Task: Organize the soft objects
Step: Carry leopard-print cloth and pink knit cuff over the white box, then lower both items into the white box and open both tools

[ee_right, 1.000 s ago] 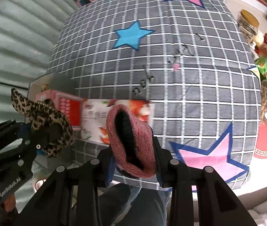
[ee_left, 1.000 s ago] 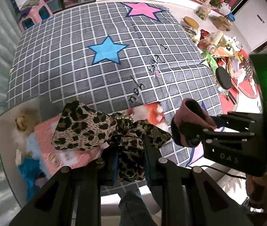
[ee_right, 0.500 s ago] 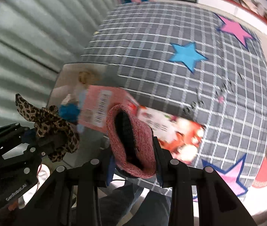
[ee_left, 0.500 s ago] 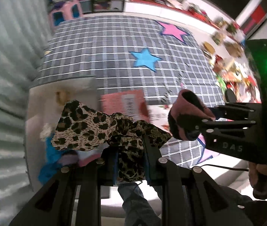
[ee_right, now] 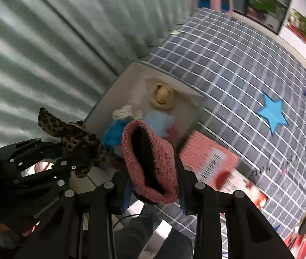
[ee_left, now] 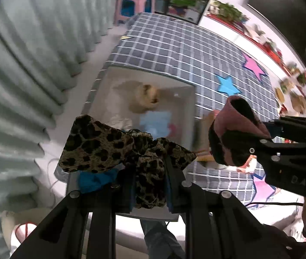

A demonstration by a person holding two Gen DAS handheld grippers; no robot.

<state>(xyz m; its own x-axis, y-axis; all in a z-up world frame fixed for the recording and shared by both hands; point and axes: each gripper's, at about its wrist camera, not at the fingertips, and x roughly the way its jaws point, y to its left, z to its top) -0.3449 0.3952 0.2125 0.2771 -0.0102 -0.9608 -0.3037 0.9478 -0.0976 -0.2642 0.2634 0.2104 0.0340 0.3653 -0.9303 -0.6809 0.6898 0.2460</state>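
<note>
1. The left gripper point(ee_left: 149, 185) pinches a leopard scarf point(ee_left: 118, 149): limp, light, held mid-bunch.
2. The right gripper point(ee_right: 153, 185) pinches a pink sock point(ee_right: 150, 164), soft, above the box point(ee_right: 118, 90) ahead.

We get even, fairly bright indoor light in both wrist views, no hard shadows on the grid rug point(ee_left: 174, 49). The curtain point(ee_left: 19, 69) picks up soft pale sheen along its folds. Motion blur smears the background: the white box point(ee_left: 187, 116) and its plush contents look soft, the red package point(ee_right: 209, 161) is streaky, and the shelf clutter at far right is mush. Close stuff stays sharp, like the leopard cloth point(ee_left: 109, 149) and pink knit piece point(ee_right: 150, 164). Heavy fisheye bending, with black vignette in every corner.
</note>
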